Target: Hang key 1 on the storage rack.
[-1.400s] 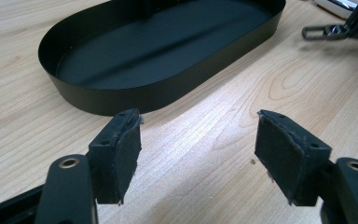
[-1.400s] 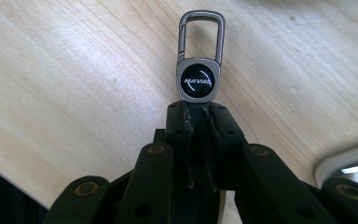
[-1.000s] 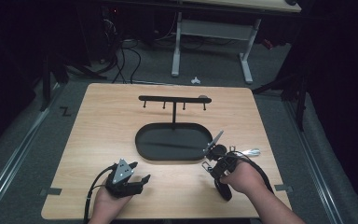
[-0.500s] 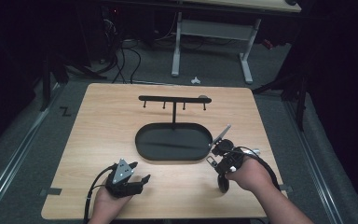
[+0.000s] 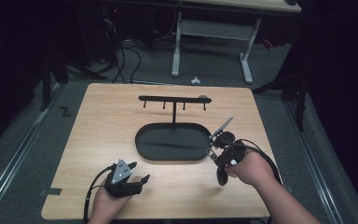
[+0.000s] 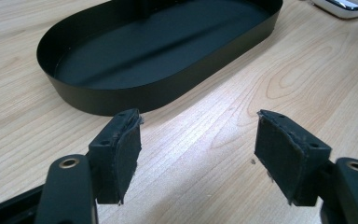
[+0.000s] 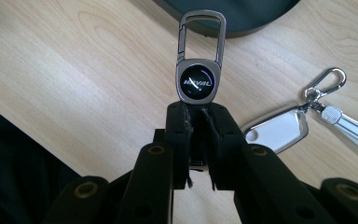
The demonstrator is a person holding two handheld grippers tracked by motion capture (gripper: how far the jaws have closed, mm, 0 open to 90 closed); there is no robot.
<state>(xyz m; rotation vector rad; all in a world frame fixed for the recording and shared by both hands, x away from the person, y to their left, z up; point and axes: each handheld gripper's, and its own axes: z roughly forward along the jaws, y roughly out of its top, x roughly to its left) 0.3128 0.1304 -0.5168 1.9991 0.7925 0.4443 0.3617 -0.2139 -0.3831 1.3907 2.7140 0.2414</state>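
Right now the right hand-held gripper (image 7: 196, 109) is clamped tight on a key fob (image 7: 199, 80), a dark metal piece with a round black badge and a carabiner clip at its far end. In the right gripper view the two pads pinch the fob's lower edge, and the clip sticks straight out beyond the jaws, its loop reaching over the rim of the black oval tray (image 7: 205, 29). From the high view that same right hand-held gripper (image 5: 214, 149) sits just off the tray's (image 5: 142, 148) right end, held up off the wooden worktop (image 5: 102, 116) by the person's right hand (image 5: 251, 169), with the fob (image 5: 211, 152) a small glint at its tip.

Beside it on the worktop lies a second fob, white with a chrome frame (image 7: 276, 130), and a slim silver piece with a snap hook (image 7: 327, 81) attached; both lie apart from the held fob.

Behind the tray, a black hook rack (image 5: 174, 99) rises on a thin post from the tray's back edge, its crossbar carrying several small pegs.

Over on the near left, the left hand-held gripper (image 5: 137, 179) rests low by the worktop's front edge. Its own view shows the jaws spread wide, pads (image 6: 121, 154) well apart with bare wood between them, pointed toward the tray (image 6: 168, 88).
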